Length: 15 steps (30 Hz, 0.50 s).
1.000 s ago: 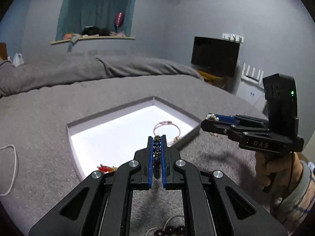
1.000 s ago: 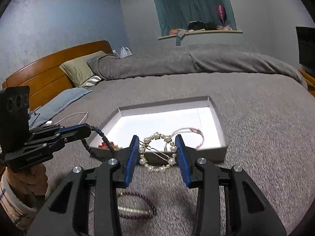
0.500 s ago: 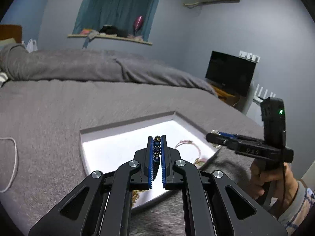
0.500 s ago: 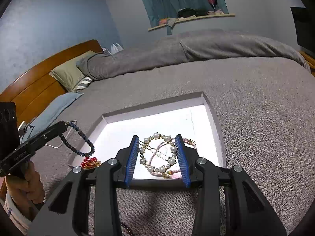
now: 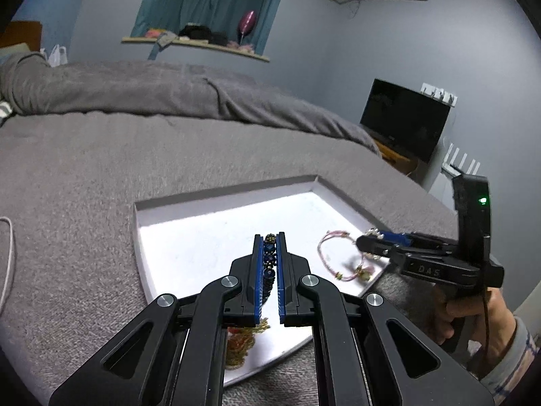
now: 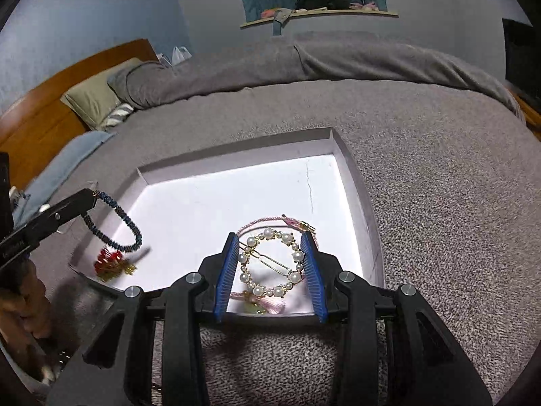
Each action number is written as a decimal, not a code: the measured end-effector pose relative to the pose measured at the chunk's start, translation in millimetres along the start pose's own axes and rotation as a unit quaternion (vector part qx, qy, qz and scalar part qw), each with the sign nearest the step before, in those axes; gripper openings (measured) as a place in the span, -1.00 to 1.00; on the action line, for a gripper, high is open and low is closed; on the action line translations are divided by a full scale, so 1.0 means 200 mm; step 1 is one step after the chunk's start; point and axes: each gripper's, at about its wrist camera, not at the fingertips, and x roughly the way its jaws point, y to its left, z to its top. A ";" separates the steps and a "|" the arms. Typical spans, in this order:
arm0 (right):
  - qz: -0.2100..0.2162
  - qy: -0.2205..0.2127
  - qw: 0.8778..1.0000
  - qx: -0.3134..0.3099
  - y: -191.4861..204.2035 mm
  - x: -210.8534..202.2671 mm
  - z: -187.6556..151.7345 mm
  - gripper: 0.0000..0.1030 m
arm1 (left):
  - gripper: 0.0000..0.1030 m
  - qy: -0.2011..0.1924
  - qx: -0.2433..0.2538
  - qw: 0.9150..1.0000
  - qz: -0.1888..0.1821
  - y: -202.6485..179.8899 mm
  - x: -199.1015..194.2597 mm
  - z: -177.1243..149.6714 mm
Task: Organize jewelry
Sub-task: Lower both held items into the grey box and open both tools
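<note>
A shallow white tray lies on the grey bed. My left gripper is shut on a dark blue beaded bracelet that hangs over the tray's left side. My right gripper is shut on a round pearl hair clip and holds it over the tray's near right part. A pink cord bracelet lies in the tray under the clip. A red and gold piece lies in the tray's near left corner.
The grey blanket covers the bed around the tray. A white cable lies at the left. A wooden headboard and pillows stand at the far left. A black screen stands beyond the bed's right edge.
Both grippers have moved forward from the blanket to over the tray, each still holding its piece. The bead bracelet now dangles low near the red piece.
</note>
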 end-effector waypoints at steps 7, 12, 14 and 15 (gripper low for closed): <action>-0.015 0.001 1.000 -0.019 0.03 0.01 -0.01 -0.16 | -0.66 0.019 -0.005 1.000 0.007 0.03 0.05 -0.03; -0.017 -0.002 1.000 -0.020 0.02 0.00 -0.02 -0.05 | -0.22 0.014 -0.005 1.000 0.012 0.04 0.04 -0.04; -0.016 0.002 1.000 -0.020 0.02 0.00 -0.03 -0.04 | -0.12 0.009 -0.006 1.000 0.014 0.04 0.03 -0.04; -0.014 0.004 1.000 -0.021 0.03 0.00 -0.03 -0.04 | -0.08 0.007 -0.007 1.000 0.016 0.05 0.02 -0.04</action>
